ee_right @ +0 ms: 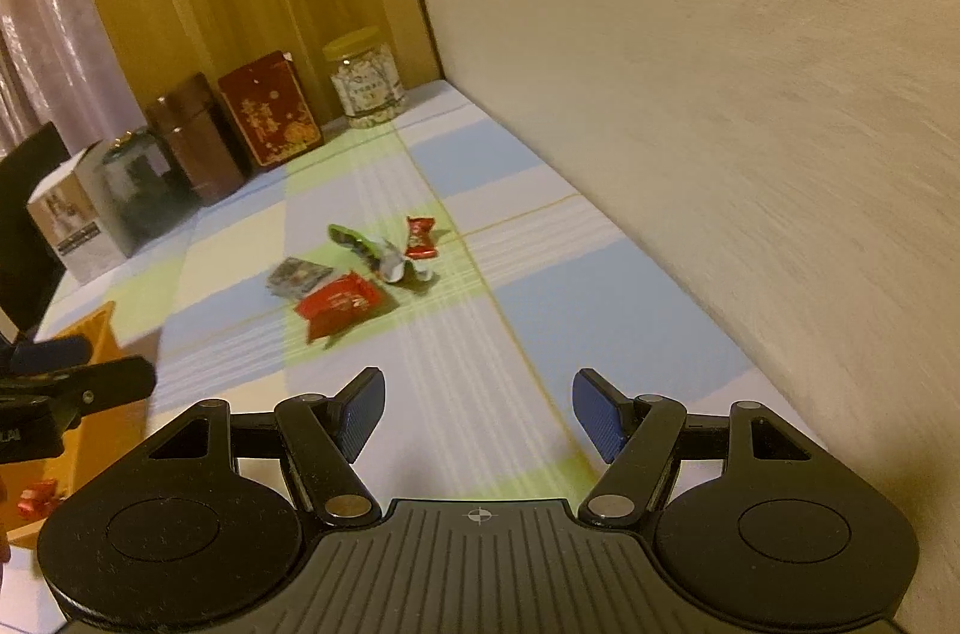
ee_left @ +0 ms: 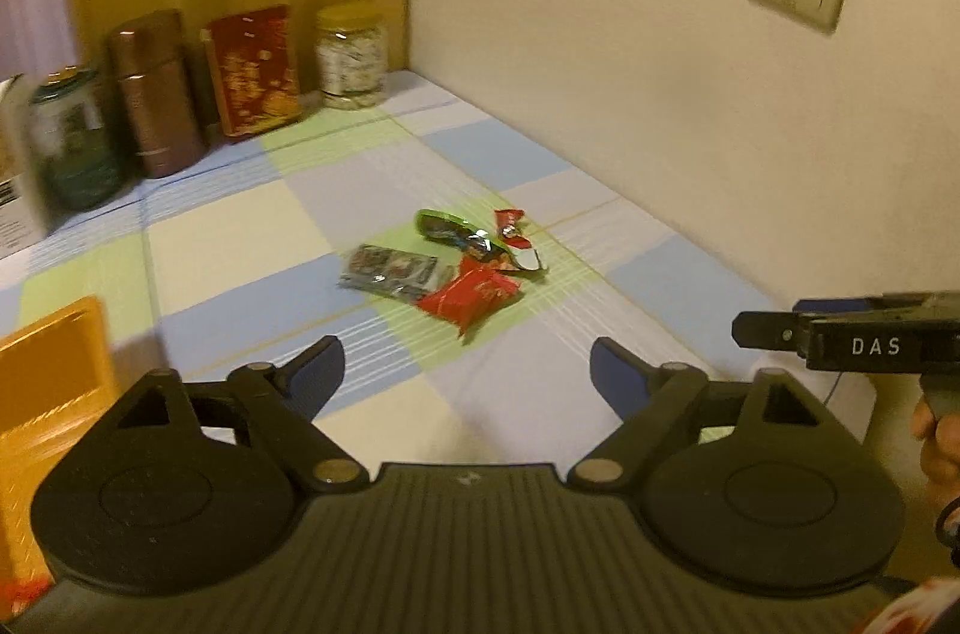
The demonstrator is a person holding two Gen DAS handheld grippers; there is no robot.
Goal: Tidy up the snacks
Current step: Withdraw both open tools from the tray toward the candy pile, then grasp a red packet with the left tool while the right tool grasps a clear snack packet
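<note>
A small heap of snack packets lies on the checked tablecloth (ee_left: 252,238): a red packet (ee_left: 471,298) in front, a dark foil packet (ee_left: 390,268) to its left, a green packet (ee_left: 447,226) behind, and a small red candy (ee_left: 510,226) at the right. The right wrist view shows the same red packet (ee_right: 339,304), dark foil packet (ee_right: 297,277), green packet (ee_right: 354,238) and red candy (ee_right: 420,238). My left gripper (ee_left: 468,376) is open and empty, short of the heap. My right gripper (ee_right: 477,409) is open and empty too, also short of it.
An orange box (ee_left: 51,394) stands at the left, with red snacks inside (ee_right: 36,499). Along the back stand a jar with a yellow lid (ee_left: 351,55), a red tin (ee_left: 255,70), a brown canister (ee_left: 156,94) and a dark jar (ee_left: 75,142). A wall (ee_left: 690,106) bounds the right side.
</note>
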